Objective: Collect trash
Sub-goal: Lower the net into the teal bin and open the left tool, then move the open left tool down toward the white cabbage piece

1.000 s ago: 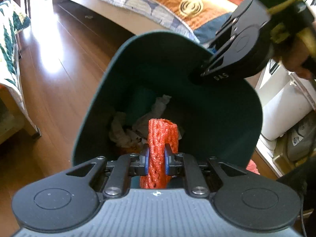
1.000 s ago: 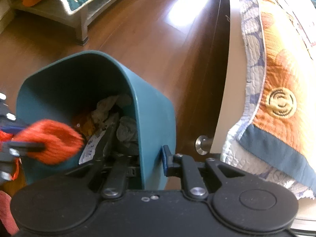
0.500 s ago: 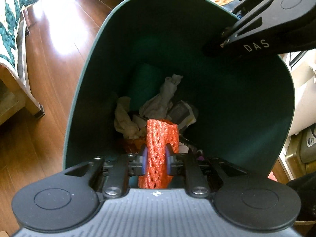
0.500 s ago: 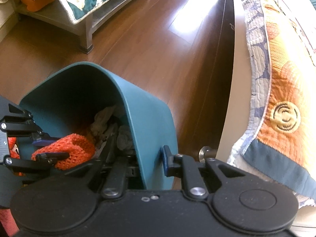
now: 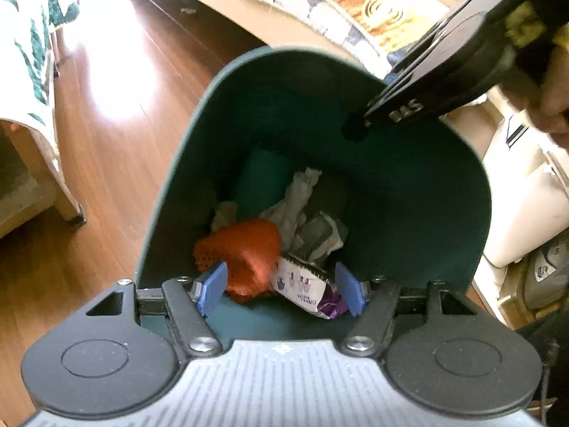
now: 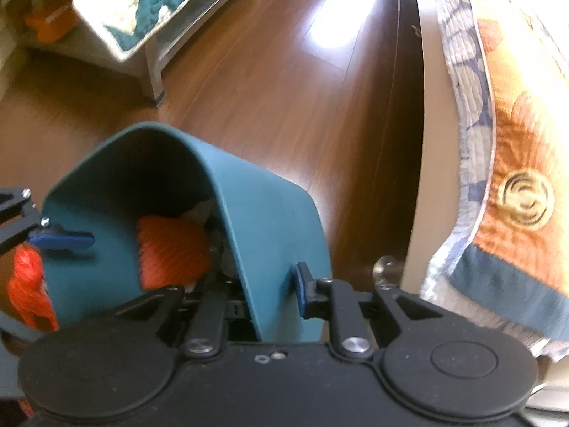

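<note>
wood floor (image 5: 106, 163); left tongs (image 5: 281, 290) just opened, orange net (image 5: 245, 252) in bin (image 5: 409, 192).

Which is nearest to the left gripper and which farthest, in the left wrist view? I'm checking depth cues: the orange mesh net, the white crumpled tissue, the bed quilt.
From the left gripper, its jaws just opened:
1. Orange mesh net, lying in the bin just beyond the left finger.
2. White crumpled tissue, deeper in the bin, centre.
3. Bed quilt, beyond the bin's far rim, top right.
</note>
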